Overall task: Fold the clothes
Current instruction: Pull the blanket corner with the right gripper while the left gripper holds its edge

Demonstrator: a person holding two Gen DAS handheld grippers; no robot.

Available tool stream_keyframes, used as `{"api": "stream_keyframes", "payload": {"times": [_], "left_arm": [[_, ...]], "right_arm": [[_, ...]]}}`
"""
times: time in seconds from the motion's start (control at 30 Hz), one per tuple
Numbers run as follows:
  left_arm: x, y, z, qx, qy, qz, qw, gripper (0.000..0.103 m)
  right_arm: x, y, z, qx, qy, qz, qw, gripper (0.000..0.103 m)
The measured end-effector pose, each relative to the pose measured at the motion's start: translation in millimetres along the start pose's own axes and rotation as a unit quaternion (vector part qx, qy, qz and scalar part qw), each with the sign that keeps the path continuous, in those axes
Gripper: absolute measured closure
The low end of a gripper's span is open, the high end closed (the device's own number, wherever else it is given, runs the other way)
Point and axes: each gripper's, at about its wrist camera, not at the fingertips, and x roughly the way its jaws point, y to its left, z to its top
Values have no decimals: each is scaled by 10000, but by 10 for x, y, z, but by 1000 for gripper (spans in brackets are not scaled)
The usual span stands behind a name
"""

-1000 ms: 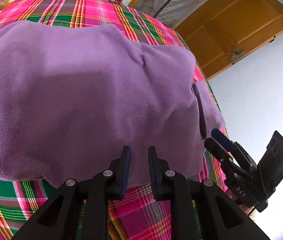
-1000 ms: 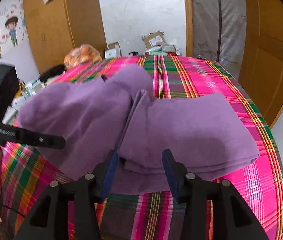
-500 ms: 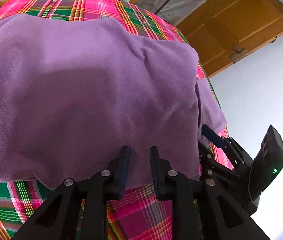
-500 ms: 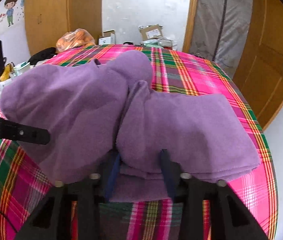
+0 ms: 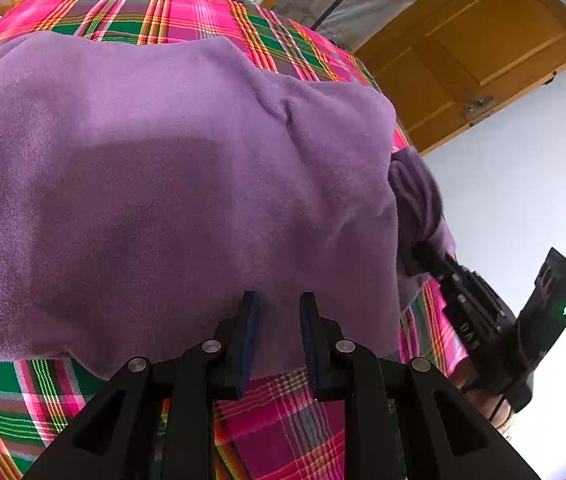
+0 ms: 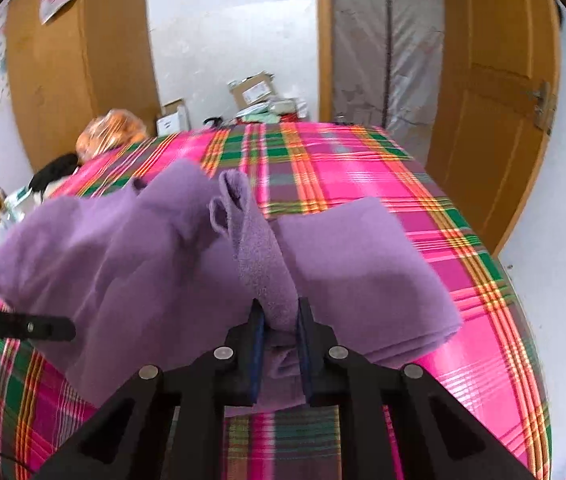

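Observation:
A purple fleece garment (image 5: 171, 184) lies in folded layers on the pink and green plaid tablecloth (image 5: 291, 424). My left gripper (image 5: 279, 304) hovers at the garment's near edge, its jaws a narrow gap apart and empty. My right gripper (image 6: 279, 312) is shut on a bunched fold of the purple garment (image 6: 263, 264) and holds it up off the table. In the left wrist view the right gripper (image 5: 423, 252) shows at the right with cloth in it. The left gripper's finger (image 6: 31, 326) shows at the left edge of the right wrist view.
The table's right edge (image 6: 523, 320) drops off toward a white floor. A wooden door (image 6: 495, 120) stands to the right. Cardboard boxes (image 6: 255, 88) and an orange bag (image 6: 111, 132) sit past the far end. A wooden wardrobe (image 6: 79, 72) stands at the back left.
My right gripper slid onto the garment's fold, closed on it and lifted it into a ridge. My left gripper stayed at the near edge with its jaws unchanged.

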Motion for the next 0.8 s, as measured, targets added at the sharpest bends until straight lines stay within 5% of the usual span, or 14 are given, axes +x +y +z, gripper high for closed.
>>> {"api": "stream_keyframes", "payload": {"times": [0.8], "left_arm": [[18,-102,92,-27,-75,128,9999,81]], "right_arm": [[66,-1022,129,1033,-342,-877,9902,88]]}}
